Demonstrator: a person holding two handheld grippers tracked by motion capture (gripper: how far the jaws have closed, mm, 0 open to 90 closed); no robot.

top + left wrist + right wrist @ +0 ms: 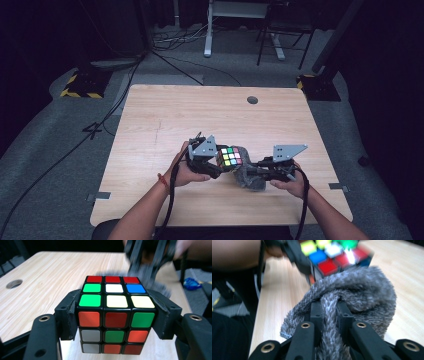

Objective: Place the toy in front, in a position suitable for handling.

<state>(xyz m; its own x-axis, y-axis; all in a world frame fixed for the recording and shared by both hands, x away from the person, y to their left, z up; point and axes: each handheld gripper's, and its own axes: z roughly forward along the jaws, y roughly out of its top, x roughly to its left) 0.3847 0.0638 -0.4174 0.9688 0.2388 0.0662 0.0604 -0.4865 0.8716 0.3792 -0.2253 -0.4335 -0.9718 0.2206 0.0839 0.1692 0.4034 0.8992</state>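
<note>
Left claw [220,162] clamps the puzzle cube [230,156] by two opposite side faces. In the left claw view both pads press flat on the cube [116,316], which sits square between the jaws and a little forward of them. It looks lifted off the table [165,120], though the gap under it is hard to judge.

Right claw [255,167] is pinched on a fold of the grey cloth [247,175]. In the right claw view the jaws stand nearly together with a twisted ridge of cloth [352,295] squeezed between them; the rest bunches ahead of the tips and spills to either side.

The cloth mass lies directly ahead of the right claw and meets the cube's far side as seen from the left claw. From the right claw the cube [334,255] sits just beyond and above the cloth bundle, touching it or nearly so; blur leaves the contact line uncertain.

Progress, as a judgement: the work looks like wiping the cube with the cloth. Both grasps are made and the two things are brought together, so the setup is done. The wiping itself appears mid-course; which faces remain I cannot tell.

Count: one cube, one cloth, two claws, one table. One round hole [252,100] in the table, well beyond both claws.
</note>
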